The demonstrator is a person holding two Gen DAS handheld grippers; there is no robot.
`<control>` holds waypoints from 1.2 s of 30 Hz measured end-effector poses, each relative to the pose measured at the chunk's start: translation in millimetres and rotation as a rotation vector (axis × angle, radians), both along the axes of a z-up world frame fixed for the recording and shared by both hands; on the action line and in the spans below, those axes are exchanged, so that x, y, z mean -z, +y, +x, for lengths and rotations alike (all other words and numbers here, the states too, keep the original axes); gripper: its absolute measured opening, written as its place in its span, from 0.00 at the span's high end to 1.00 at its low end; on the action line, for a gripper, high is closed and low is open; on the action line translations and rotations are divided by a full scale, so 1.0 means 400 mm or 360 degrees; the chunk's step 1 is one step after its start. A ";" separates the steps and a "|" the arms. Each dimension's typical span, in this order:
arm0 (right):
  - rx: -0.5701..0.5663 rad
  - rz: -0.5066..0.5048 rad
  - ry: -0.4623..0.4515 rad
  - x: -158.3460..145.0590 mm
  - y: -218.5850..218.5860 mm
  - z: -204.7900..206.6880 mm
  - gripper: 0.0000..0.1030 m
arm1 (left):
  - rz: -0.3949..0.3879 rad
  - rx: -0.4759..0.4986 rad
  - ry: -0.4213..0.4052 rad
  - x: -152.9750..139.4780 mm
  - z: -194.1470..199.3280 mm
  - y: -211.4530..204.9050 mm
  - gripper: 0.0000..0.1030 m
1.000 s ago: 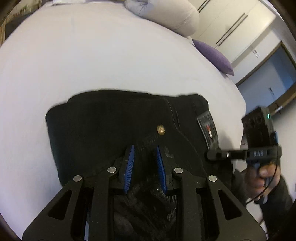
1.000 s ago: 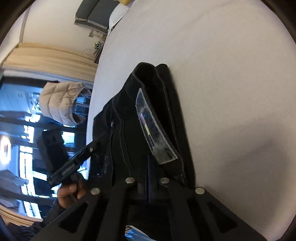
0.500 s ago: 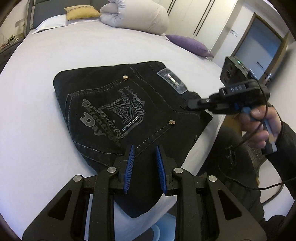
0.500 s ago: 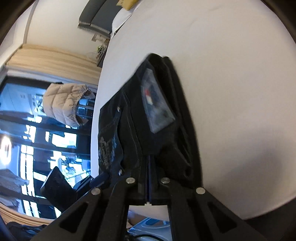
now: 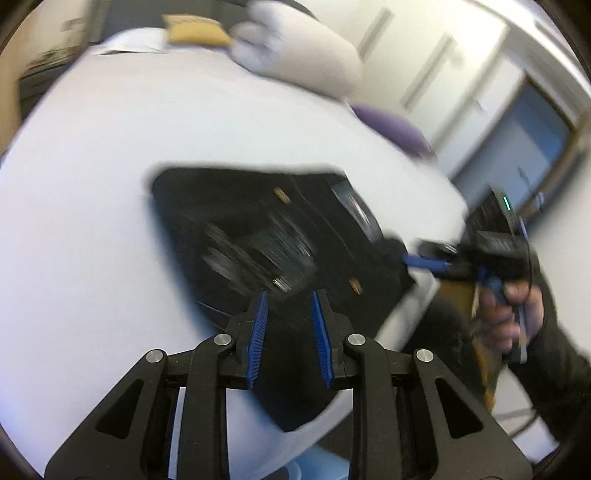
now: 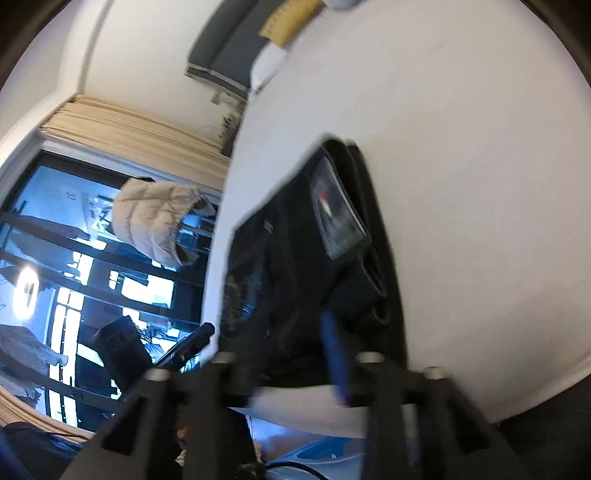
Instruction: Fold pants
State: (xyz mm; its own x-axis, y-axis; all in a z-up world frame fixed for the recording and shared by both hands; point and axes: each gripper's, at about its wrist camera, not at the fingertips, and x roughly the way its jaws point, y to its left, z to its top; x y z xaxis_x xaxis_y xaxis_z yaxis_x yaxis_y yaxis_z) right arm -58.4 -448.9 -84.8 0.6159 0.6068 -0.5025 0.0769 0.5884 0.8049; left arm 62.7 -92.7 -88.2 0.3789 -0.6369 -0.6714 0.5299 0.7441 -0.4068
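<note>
Lying folded on smooth white bed (image 5: pixel 92 221): black denim pants (image 5: pixel 229 206), rivets, waistband patch blurred, unreadable. Left gripper (image 5: pixel 288 306) jaws apart, empty. Right gripper (image 6: pixel 295 332) jaws apart at waistband.

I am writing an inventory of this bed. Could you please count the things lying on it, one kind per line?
Black folded pants: 1
Purple pillow: 1
Yellow cushion: 1
White rolled duvet: 1
Total: 4
All lie on the white bed.
</note>
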 end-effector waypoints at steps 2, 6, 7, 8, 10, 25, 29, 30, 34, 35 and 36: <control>0.0021 -0.0022 0.0001 -0.013 -0.031 0.026 0.46 | -0.0041 -0.0132 0.0052 -0.004 0.040 0.047 0.23; -0.0010 -0.0033 0.0187 0.037 -0.078 0.117 0.45 | -0.0156 -0.0224 0.0248 0.032 0.111 0.088 0.21; -0.0018 -0.0027 0.0244 0.056 -0.087 0.139 0.45 | -0.0176 -0.0210 0.0317 0.045 0.127 0.080 0.21; -0.0030 -0.0004 0.0273 0.072 -0.092 0.154 0.45 | -0.0180 -0.0197 0.0362 0.057 0.142 0.070 0.21; -0.0056 0.0032 0.0316 0.103 -0.101 0.179 0.45 | -0.0176 -0.0190 0.0431 0.081 0.163 0.048 0.21; -0.0280 -0.0129 0.0429 0.132 -0.003 0.312 0.60 | 0.0065 -0.0122 0.0612 0.168 0.236 -0.058 0.63; -0.0247 -0.0255 0.0427 0.111 0.020 0.307 0.72 | 0.0193 -0.0112 0.0520 0.152 0.222 -0.091 0.67; -0.0236 -0.0291 0.0416 0.103 0.026 0.302 0.75 | 0.0210 -0.0114 0.0508 0.149 0.220 -0.097 0.68; -0.0187 -0.0427 0.0376 0.061 0.046 0.280 0.81 | 0.0281 -0.0097 0.0440 0.132 0.212 -0.129 0.72; -0.0181 -0.0449 0.0364 0.051 0.050 0.278 0.81 | 0.0286 -0.0093 0.0428 0.127 0.209 -0.135 0.74; -0.0173 -0.0470 0.0350 0.039 0.056 0.273 0.81 | 0.0285 -0.0092 0.0420 0.121 0.207 -0.136 0.75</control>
